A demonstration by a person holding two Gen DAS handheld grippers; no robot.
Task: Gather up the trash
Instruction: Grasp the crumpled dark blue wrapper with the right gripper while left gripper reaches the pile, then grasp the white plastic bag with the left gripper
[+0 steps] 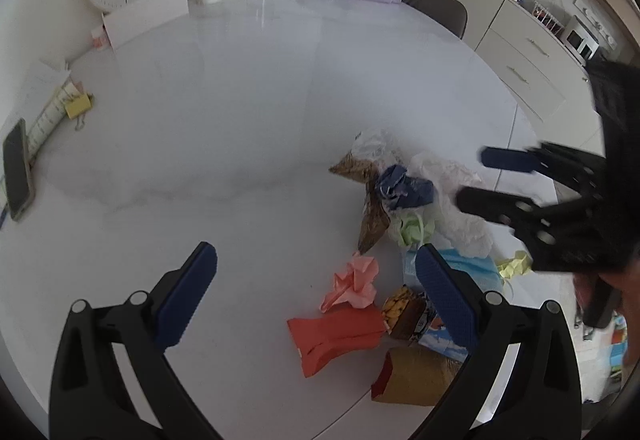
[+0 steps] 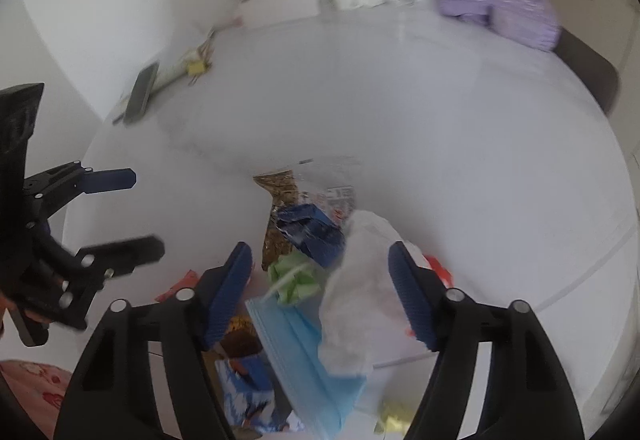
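The trash pile (image 1: 400,260) lies heaped at the near right edge of the white worktop (image 1: 240,120), nothing bagged or lifted as far as shown; no bin in view. The blue face mask (image 2: 304,360) runs its long axis toward the camera. Left claw (image 1: 316,292) and right claw (image 2: 320,292) both gape wide, empty, hovering over the pile

The left gripper (image 1: 316,280) hangs open over the white counter (image 1: 240,112). A pink crumpled paper (image 1: 354,282) lies between its fingers, just above a red packet (image 1: 336,336).
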